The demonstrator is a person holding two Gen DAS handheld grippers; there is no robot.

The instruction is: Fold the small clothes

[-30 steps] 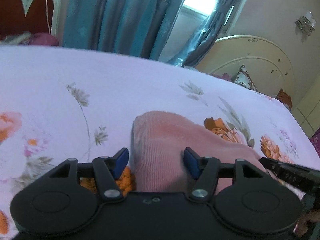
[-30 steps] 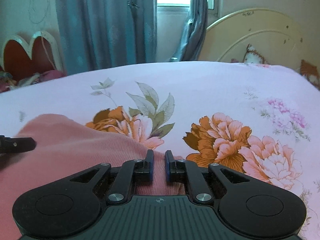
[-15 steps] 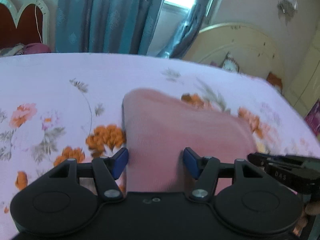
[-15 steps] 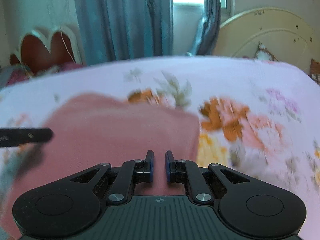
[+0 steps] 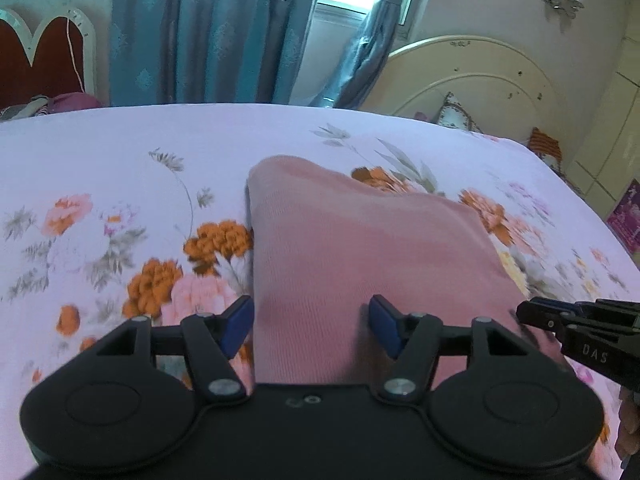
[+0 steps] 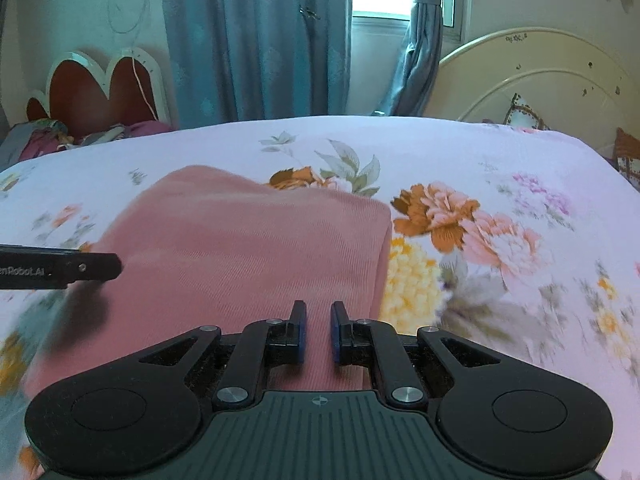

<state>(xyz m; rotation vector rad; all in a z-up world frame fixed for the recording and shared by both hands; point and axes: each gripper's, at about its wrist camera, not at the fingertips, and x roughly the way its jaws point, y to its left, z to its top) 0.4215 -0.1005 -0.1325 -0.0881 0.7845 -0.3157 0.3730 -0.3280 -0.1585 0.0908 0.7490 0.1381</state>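
Your bed (image 5: 120,152) carries a pale lilac floral sheet, flat and smooth, with wide bare room to the left of the garment and to the right toward the cream headboard (image 6: 532,72). Teal curtains (image 6: 256,40) hang beyond the far edge.

The pink ribbed garment (image 5: 360,248) lies on the sheet in front of both tools, folded to a roughly rectangular slab with a straight left edge and a rounded far corner; its right edge (image 6: 382,264) drops cleanly to the sheet.

Your left hand-held gripper (image 5: 311,330) stands wide open, blue pads astride the cloth's near left part. Your right hand-held gripper (image 6: 318,332) has its jaws nearly together, a narrow gap showing, over the cloth near its right edge; whether it pinches fabric cannot be told.
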